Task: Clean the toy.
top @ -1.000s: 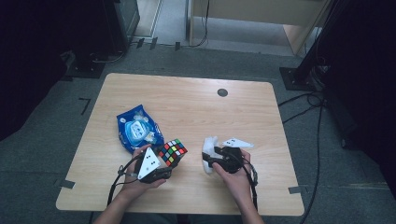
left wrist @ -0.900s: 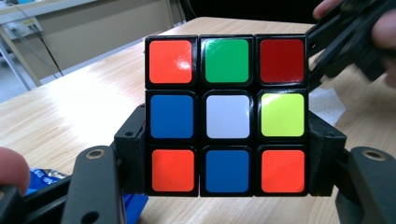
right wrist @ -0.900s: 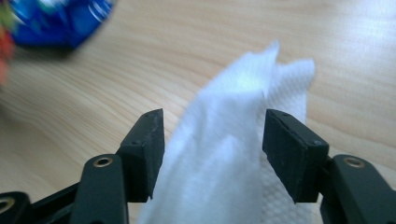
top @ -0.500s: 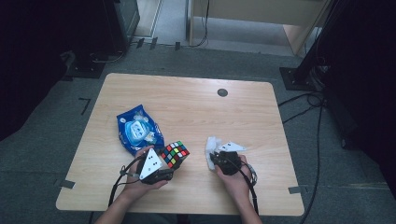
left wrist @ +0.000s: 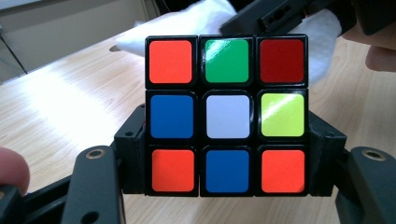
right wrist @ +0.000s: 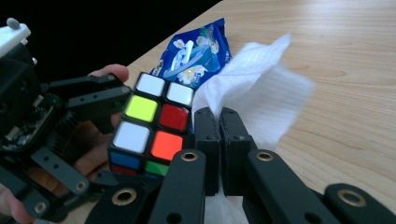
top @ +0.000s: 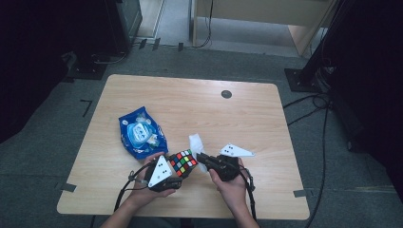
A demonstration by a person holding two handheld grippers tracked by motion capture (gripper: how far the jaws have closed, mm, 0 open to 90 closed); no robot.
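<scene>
**Wipe meets cube: a thin grip on both sides**

The left tongs (top: 183,164) pinch the puzzle cube (left wrist: 226,114) by its two opposite sides, holding it just above the near edge of the bench (top: 266,114). The right tongs (right wrist: 219,128) are pressed together on a white wet wipe (right wrist: 254,100), which stands up from between the jaws right beside the cube.

What could go wrong, as I judge it:
- The cube is held only by side pressure on smooth plastic. A firm rub from the wipe could push it askew between the jaws or twist one layer out of line, since nothing backs it from behind.
- The wipe is caught by a narrow fold, with most of the sheet loose. Dragged across the stickers it could pull free of the jaws, or fold over so the black jaw tips, not the cloth, scrape the cube face.
- Both hands work near the bench's front edge, so a dropped cube could roll off to the floor.
- The blue wipe packet (top: 141,133) lies just beyond the left hand (top: 147,192); a wide sweep could knock it.

Against the picture from a second ago, the right tongs have come in towards the cube, so the wipe now sits closer to it. The left tongs, the cube and the packet stay much where they were.
</scene>
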